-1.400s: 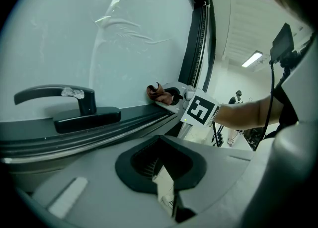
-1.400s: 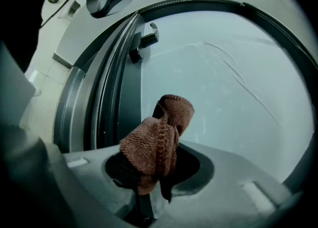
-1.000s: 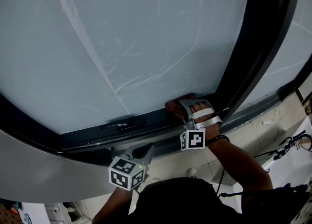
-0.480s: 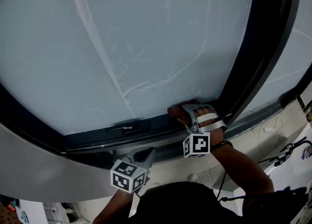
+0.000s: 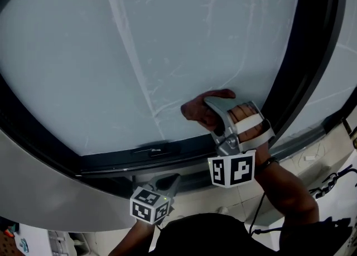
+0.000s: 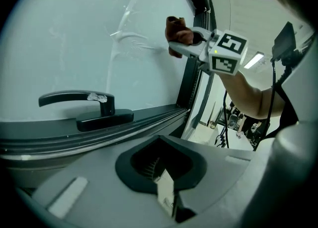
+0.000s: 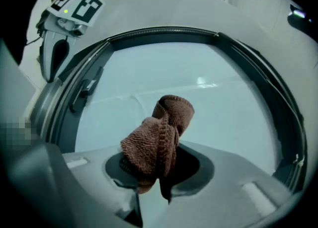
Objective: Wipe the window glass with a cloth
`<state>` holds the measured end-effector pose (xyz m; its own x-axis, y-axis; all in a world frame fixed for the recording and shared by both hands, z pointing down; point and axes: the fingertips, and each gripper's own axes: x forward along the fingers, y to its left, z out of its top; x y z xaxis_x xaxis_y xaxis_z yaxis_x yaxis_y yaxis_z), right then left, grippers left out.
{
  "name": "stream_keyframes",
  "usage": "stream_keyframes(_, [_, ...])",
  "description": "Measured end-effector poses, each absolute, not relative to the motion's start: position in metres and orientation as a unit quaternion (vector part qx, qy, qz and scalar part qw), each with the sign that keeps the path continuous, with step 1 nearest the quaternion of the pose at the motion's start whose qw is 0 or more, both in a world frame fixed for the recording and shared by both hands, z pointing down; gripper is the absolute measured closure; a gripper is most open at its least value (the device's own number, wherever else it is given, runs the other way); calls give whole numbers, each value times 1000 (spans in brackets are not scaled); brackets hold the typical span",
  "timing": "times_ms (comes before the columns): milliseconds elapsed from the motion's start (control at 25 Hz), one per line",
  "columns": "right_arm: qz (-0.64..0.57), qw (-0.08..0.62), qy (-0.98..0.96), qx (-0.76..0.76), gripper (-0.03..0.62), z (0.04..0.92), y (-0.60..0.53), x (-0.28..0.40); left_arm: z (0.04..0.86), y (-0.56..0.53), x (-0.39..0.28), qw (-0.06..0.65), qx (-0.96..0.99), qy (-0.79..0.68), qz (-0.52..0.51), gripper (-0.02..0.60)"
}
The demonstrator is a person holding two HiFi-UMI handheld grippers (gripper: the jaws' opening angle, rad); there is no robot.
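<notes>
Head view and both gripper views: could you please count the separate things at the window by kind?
claws: 2 (left claw, right claw)
brown cloth: 1
window handle: 1
Total: 4

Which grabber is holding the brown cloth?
The right gripper: the brown cloth is pinched in its jaws. The left gripper holds nothing, low below the window frame.
</notes>
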<state>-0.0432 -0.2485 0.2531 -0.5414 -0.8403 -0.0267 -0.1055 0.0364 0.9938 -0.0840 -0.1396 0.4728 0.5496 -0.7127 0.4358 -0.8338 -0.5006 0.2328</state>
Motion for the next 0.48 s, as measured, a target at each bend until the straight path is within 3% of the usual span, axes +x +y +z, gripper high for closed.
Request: stream_keyframes(480, [-650, 247, -578, 427, 497, 125, -258, -70, 471, -127, -112, 212, 846, -471, 135, 565])
